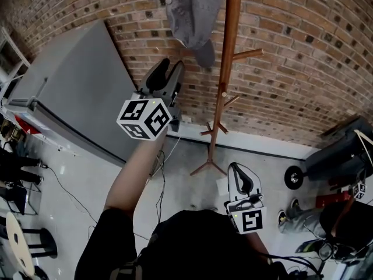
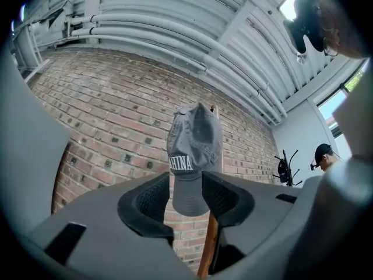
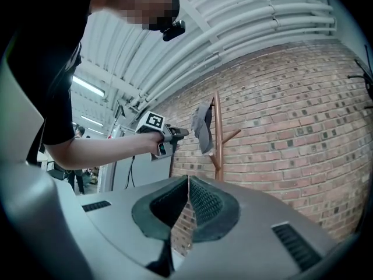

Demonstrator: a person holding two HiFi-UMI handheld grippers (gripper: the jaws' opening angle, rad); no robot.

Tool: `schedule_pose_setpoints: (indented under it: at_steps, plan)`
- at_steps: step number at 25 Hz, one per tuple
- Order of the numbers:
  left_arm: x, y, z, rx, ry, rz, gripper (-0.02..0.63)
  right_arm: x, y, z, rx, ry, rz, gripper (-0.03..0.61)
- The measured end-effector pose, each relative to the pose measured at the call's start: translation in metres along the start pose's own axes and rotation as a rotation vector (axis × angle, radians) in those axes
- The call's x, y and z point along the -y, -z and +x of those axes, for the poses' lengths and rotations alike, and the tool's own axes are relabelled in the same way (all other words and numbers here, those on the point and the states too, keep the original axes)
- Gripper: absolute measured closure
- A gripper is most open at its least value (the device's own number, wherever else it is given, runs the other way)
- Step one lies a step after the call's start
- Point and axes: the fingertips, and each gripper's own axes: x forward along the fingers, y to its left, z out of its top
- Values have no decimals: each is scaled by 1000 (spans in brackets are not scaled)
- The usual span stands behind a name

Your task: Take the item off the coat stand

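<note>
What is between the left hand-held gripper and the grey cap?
Nothing; the right gripper view shows a bare gap from left hand-held gripper to cap.

I noted a brick wall (image 1: 303, 51) behind, a grey cabinet (image 1: 70, 92) at left, pale floor (image 1: 274, 165), white ceiling pipes (image 2: 163, 25) overhead.

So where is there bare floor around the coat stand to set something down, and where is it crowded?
Bare floor lies between the gray cabinet and the coat stand, crossed by a cable, and right of the stand's feet toward the black wheeled cart. Crowded: around that cart, and the left edge by the stool.
</note>
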Motion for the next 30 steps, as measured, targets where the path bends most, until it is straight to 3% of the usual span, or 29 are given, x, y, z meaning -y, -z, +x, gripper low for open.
schedule_pose_setpoints:
  at_steps: [9,15,18,21,30]
  plan:
    - [-8,-14,17,20,19,-100,445,0,7,9,-18,-5,26,558]
    - [-6,-30,30,44,47,-92,439,1,10,12,-35,-2,30,558]
    - [-4,-35,36,55,68,-113,428,3,12,11,-36,-4,93,558]
    - [-5,-38,42,65,65,-112,426,14,15,6,-26,25,150,558]
    - [-16,-41,56,61,24,-121,426,21,22,-2,-47,49,155,558]
